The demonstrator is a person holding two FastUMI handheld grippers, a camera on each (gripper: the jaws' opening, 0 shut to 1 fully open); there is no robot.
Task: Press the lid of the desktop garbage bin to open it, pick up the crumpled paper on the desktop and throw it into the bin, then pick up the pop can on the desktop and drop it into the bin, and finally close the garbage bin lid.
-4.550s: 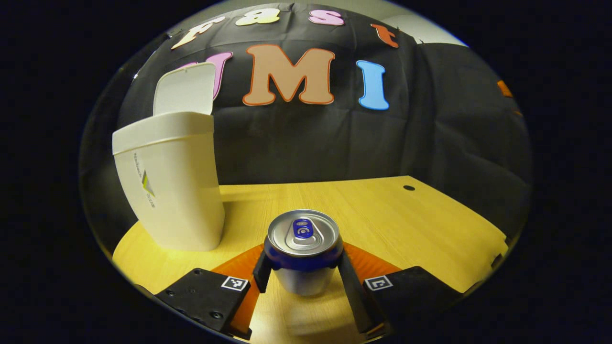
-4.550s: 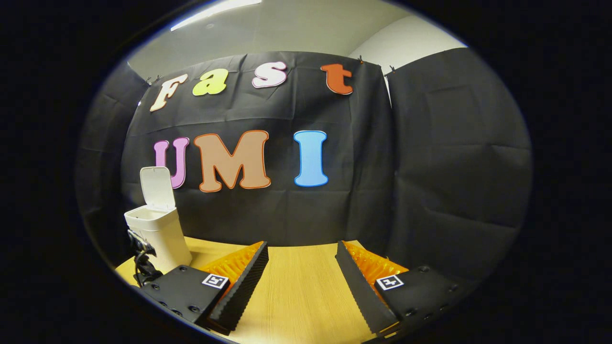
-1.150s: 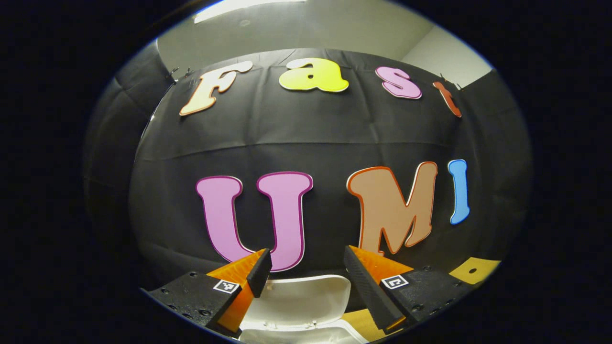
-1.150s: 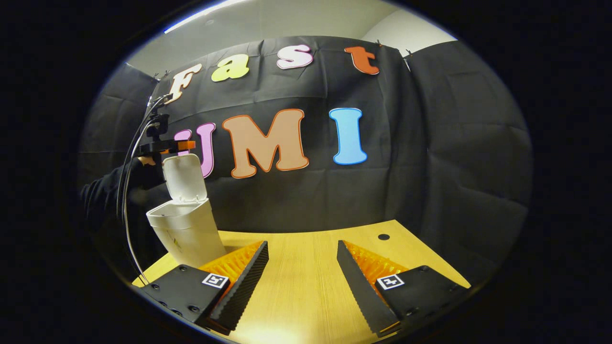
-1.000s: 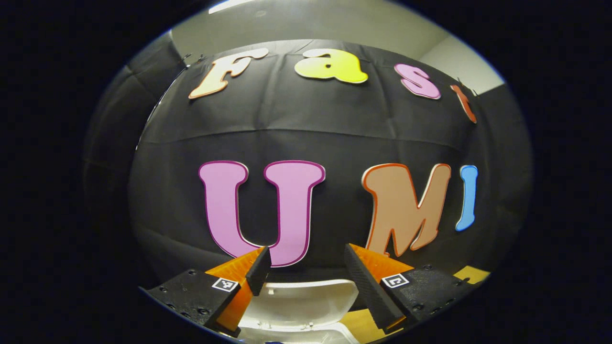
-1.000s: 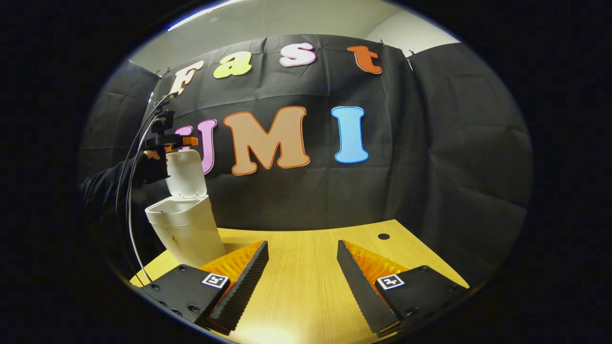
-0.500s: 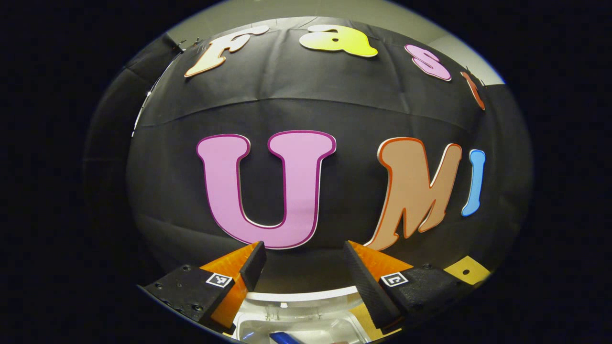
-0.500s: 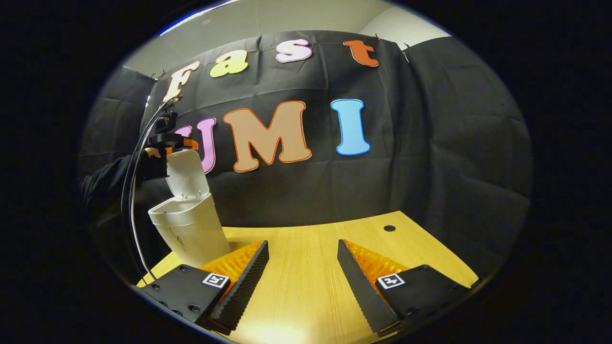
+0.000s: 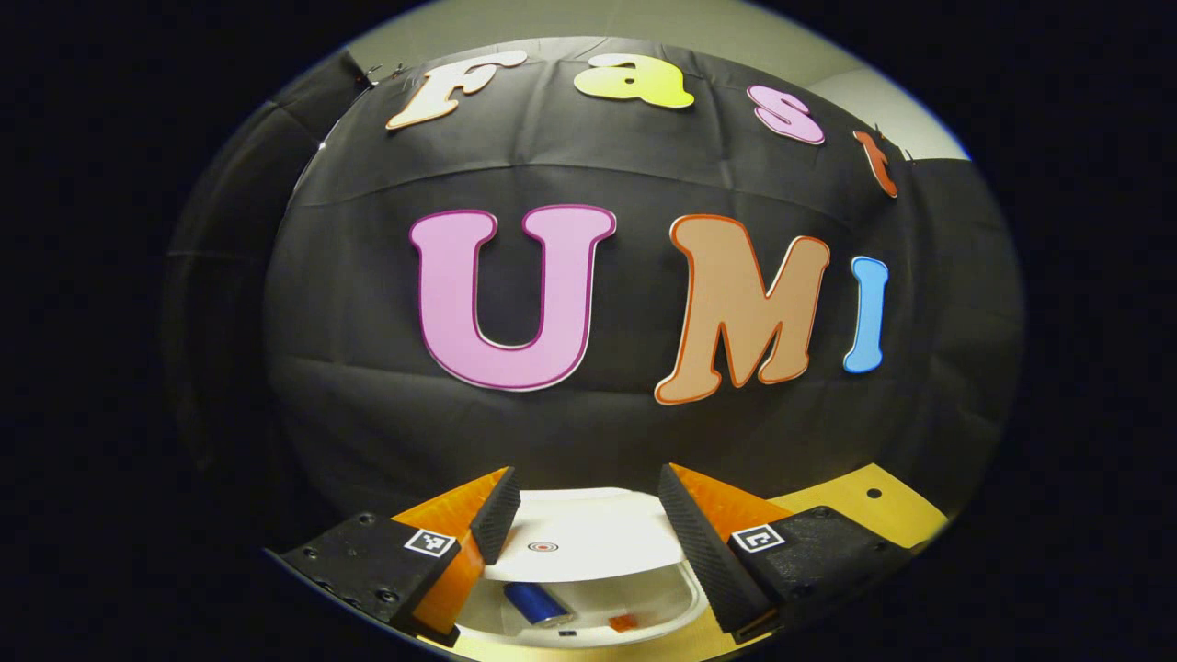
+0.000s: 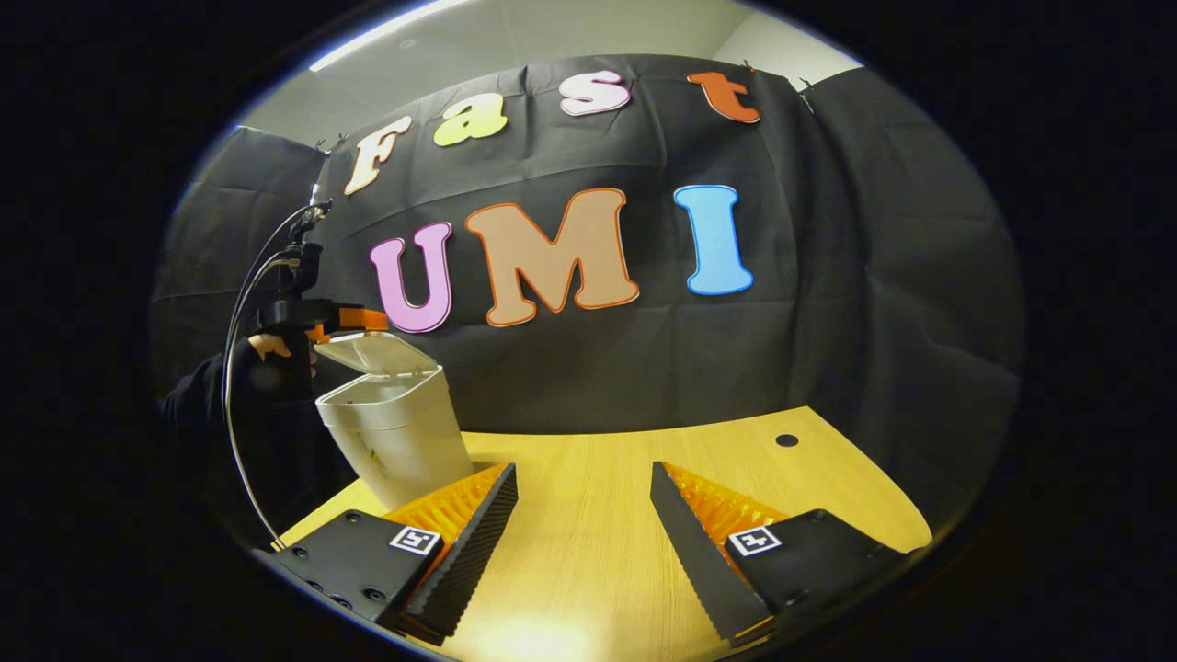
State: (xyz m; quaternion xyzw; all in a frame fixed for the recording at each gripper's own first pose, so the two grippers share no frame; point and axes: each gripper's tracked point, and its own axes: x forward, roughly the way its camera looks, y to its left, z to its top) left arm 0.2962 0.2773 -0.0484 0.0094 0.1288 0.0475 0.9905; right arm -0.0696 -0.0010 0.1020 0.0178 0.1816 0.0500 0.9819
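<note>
The left hand-held gripper [image 9: 581,515] hangs above the white plastic desktop garbage bin [image 9: 676,611], its two fingers spread apart with nothing between them. Between those fingers lies the bin's white hinged lid [image 9: 588,544], tilted partway down over the mouth and not shut; whether the fingers touch it cannot be told. Under the lid's front edge, inside the bin, a blue and silver pop can [image 9: 536,603] lies on its side, with a small orange scrap [image 9: 622,622] near it. The crumpled paper cannot be made out.

In the right gripper view, the bin [image 10: 400,441] stands at the left end of the light wooden bench [image 10: 588,515], its lid [image 10: 375,352] half lowered. The left hand-held gripper [image 10: 345,319] sits just over the lid, held by a hand [image 10: 268,347] in a dark sleeve, with cables arching up behind it. The right hand-held gripper [image 10: 583,510] is low over the bench, well apart from the bin, fingers wide and empty. A small dark hole [image 10: 786,439] marks the bench's far right part.
</note>
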